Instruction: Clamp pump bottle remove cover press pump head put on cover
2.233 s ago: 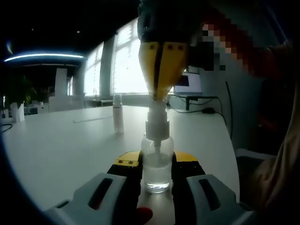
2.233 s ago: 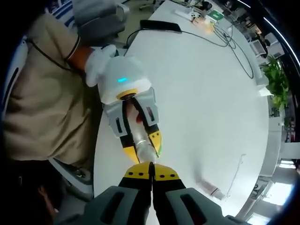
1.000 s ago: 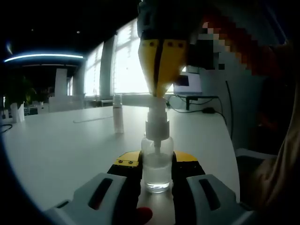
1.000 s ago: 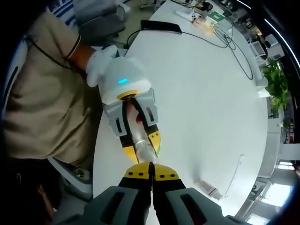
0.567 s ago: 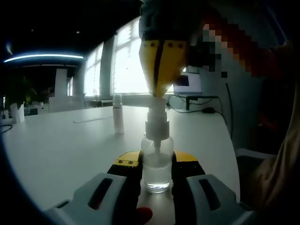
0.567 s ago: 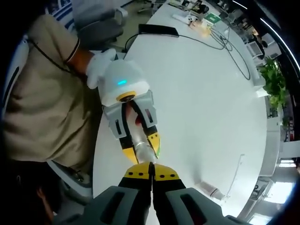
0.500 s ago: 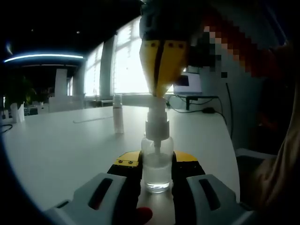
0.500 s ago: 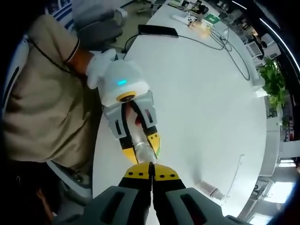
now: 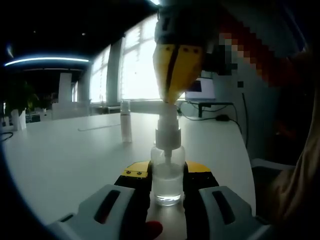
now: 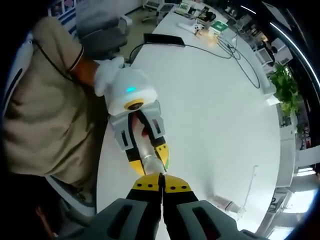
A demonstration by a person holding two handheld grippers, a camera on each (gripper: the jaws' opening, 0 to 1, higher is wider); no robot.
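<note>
The clear pump bottle [image 9: 167, 172] stood upright at the lower centre of the left gripper view, clamped between the yellow-tipped jaws of the left gripper [image 9: 167, 181] on the white counter [image 9: 65, 160]. Directly above, the right gripper [image 9: 172, 100] came down from the upper centre, its jaws drawn together to a point resting on the pump head [image 9: 167, 120].

In the right gripper view the right gripper [image 10: 161, 178] met the bottle's top [image 10: 156, 165] at lower centre, the left gripper [image 10: 148, 156] just beyond it. The cover [image 9: 125, 121] stood well apart at centre left of the left gripper view.

The closed tip offered little bearing surface; an off-centre push could have slid it off the pump head, tilted the bottle in its clamp or sprayed liquid across the counter.
</note>
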